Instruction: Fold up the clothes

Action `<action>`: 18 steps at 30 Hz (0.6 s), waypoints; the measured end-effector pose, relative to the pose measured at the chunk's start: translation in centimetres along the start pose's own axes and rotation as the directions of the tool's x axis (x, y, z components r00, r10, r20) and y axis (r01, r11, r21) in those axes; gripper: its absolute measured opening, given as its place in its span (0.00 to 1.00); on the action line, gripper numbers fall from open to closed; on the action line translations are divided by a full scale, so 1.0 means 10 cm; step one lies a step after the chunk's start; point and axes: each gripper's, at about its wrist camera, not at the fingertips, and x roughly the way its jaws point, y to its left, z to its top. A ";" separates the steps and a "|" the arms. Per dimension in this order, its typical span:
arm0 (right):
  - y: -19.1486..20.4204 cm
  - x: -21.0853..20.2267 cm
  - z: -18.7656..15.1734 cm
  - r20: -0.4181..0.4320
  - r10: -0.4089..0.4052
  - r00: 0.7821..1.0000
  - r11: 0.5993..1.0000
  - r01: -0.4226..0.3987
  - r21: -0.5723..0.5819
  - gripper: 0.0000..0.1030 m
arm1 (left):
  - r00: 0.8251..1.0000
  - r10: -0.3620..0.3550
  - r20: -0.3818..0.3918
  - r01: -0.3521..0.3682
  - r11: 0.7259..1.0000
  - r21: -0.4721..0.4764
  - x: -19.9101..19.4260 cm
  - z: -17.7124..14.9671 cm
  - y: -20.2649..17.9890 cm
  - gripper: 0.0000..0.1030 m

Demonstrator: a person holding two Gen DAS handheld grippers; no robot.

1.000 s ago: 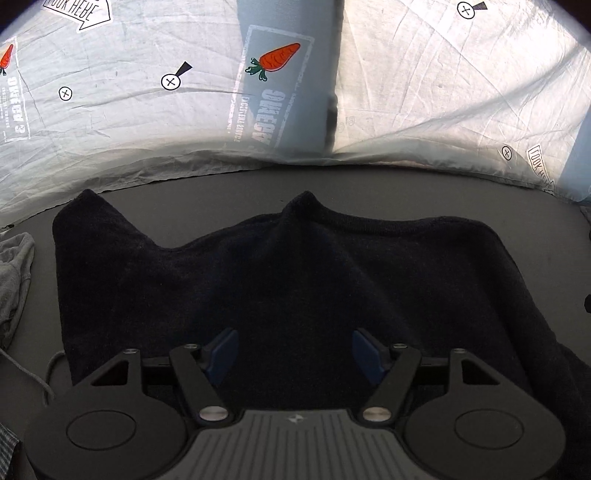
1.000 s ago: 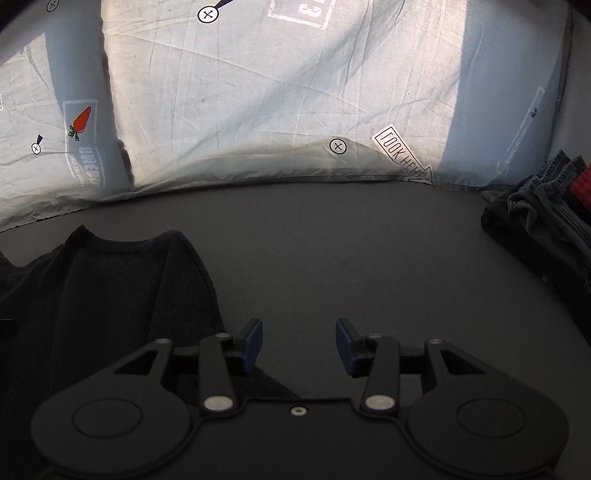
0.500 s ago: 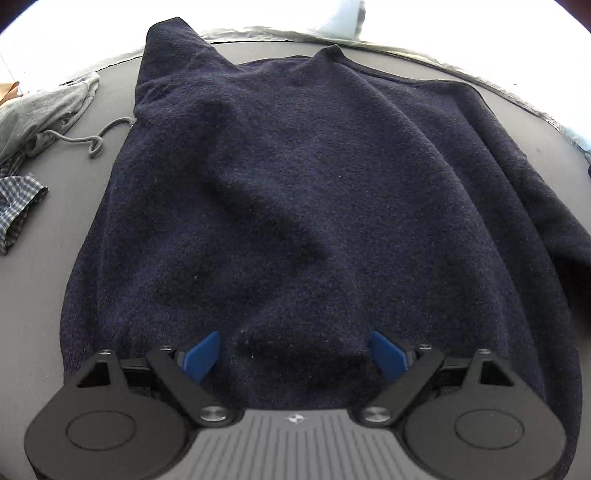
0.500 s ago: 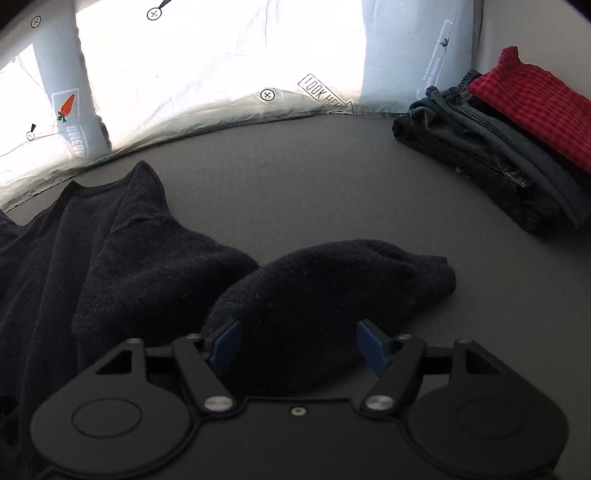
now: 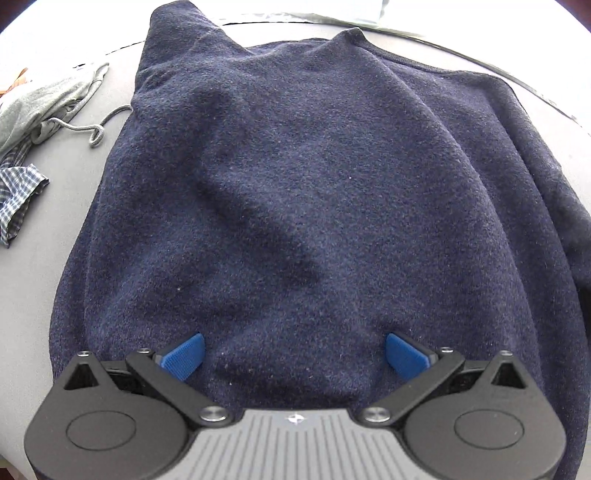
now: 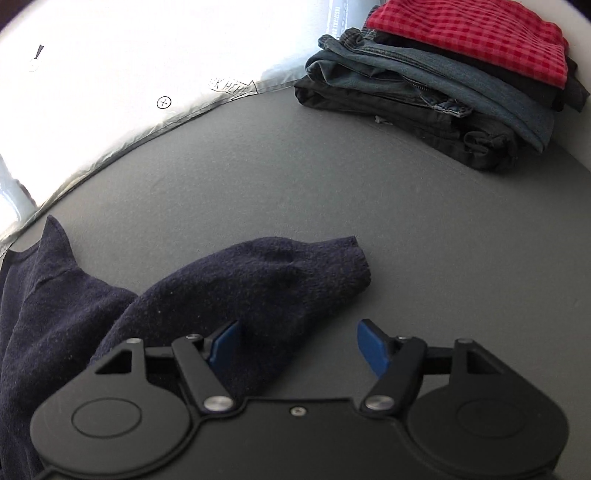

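While its jaws open wide over the hem, the left gripper holds nothing; the navy sweater lies flat on the desk. The right gripper, jaws closing slightly around empty air, hovers above the sleeve, whose cuff points to two o'clock; best pinched near the cuff and carried across the body. Folded clothes wait at one o'clock.

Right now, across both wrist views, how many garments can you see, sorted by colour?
Navy: 1, the sweater spread flat, its sleeve lying out to the side.
Grey: 1, the drawstring garment.
Blue-white check: 1, the checked cloth.
Red check: 1, top of the folded stack.
Blue denim: 1, the jeans.
Black or dark: at least 2 in the stack; layers hard to separate.
Total: at least 7.
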 end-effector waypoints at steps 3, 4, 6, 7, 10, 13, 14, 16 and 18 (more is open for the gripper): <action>0.00 0.11 0.08 0.010 0.014 1.000 0.999 -0.014 0.050 0.55 | 1.000 0.001 -0.015 -0.001 1.000 0.009 0.02 0.06 -0.01 1.00; 0.01 0.13 0.09 0.006 0.034 0.999 0.999 -0.034 0.038 0.48 | 1.000 0.002 -0.018 -0.001 1.000 0.012 0.03 0.07 -0.02 1.00; 0.06 0.15 0.11 0.001 0.021 1.000 1.000 -0.021 -0.018 0.37 | 1.000 -0.001 -0.016 0.001 1.000 0.017 0.03 0.07 -0.02 1.00; 0.07 0.15 0.12 -0.007 0.027 1.000 0.998 -0.027 -0.055 0.19 | 1.000 -0.001 -0.015 0.001 1.000 0.018 0.03 0.07 -0.02 1.00; 0.06 0.09 0.17 0.029 0.042 0.999 0.994 -0.039 -0.101 0.13 | 1.000 0.000 -0.010 0.000 1.000 0.019 0.02 0.05 -0.03 1.00; 0.02 -0.09 0.30 0.129 -0.001 0.992 0.991 0.018 -0.135 0.12 | 1.000 0.000 -0.002 0.000 1.000 0.020 0.02 0.05 -0.03 1.00; 0.00 -0.16 0.35 0.170 -0.028 0.985 0.988 0.052 -0.144 0.12 | 1.000 0.001 0.002 -0.001 1.000 0.020 0.02 0.05 -0.03 1.00; -0.08 -0.29 0.48 0.249 -0.084 0.965 0.982 0.123 -0.145 0.12 | 1.000 0.001 0.008 -0.001 1.000 0.019 0.02 0.04 -0.02 1.00; -0.20 -0.40 0.60 0.320 -0.131 0.938 0.975 0.181 -0.132 0.12 | 1.000 0.001 0.013 -0.002 1.000 0.019 0.02 0.03 -0.02 1.00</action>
